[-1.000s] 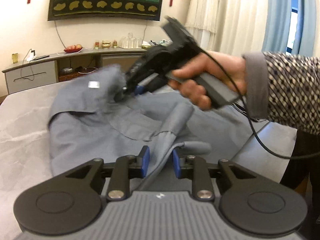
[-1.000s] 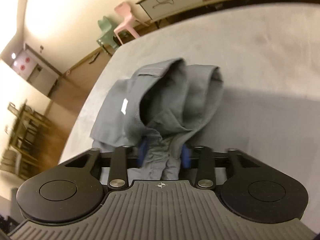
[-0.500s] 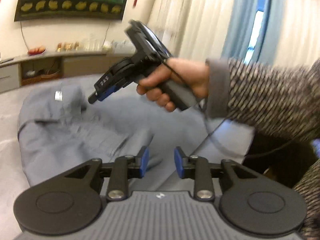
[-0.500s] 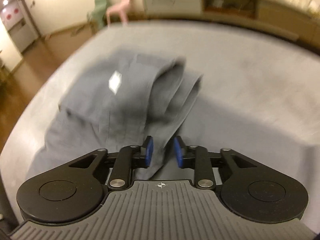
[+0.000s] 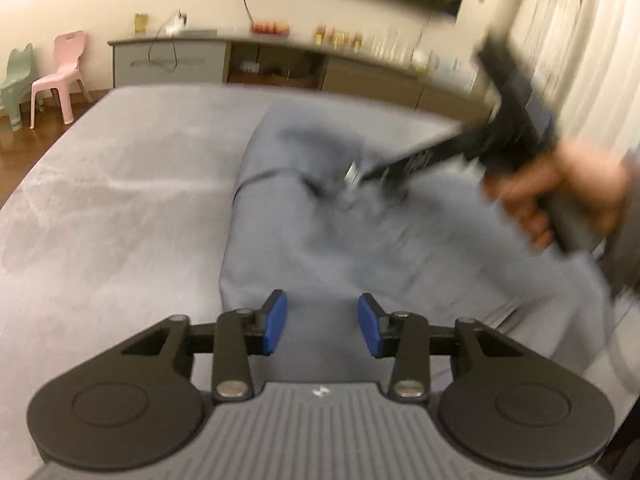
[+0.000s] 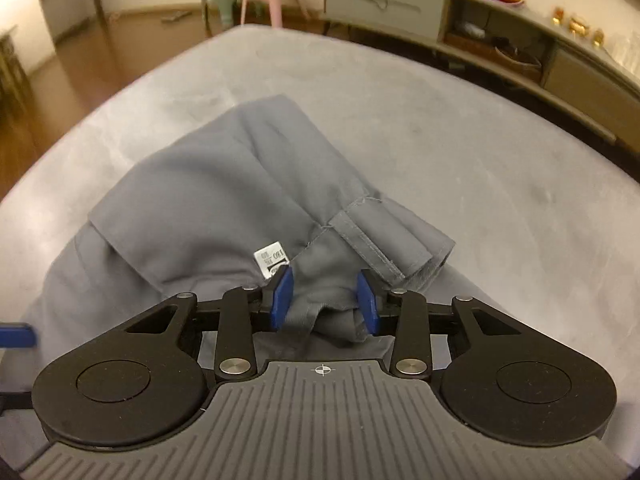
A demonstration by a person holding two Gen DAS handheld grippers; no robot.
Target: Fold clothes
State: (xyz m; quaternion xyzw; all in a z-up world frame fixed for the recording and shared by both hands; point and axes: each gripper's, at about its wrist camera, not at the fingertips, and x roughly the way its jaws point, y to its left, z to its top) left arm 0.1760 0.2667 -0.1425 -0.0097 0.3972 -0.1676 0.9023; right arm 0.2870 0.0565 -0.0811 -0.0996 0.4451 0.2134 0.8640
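Observation:
A grey garment (image 5: 320, 240) lies crumpled on the grey table (image 5: 120, 200). My left gripper (image 5: 322, 324) hovers open over its near edge, nothing between the pads. In the left wrist view, a hand (image 5: 560, 192) holds my right gripper (image 5: 354, 176), blurred, its tip down at the garment's white tag. In the right wrist view, the right gripper (image 6: 325, 300) is open, and a bunched fold of the garment (image 6: 208, 200) lies loose between its blue pads, just below the white tag (image 6: 272, 258). A blue pad (image 6: 16, 334) of the left gripper shows at the left edge.
A long sideboard (image 5: 168, 62) with small items runs along the far wall. A pink chair (image 5: 60, 68) and a green chair (image 5: 16, 80) stand on the wooden floor beyond the table's left end. Bare table (image 6: 480, 160) stretches right of the garment.
Both grippers have opened wider. The left one let go of the sleeve fold and swung left. The right one dropped to the collar by the tag; the garment now lies flatter.

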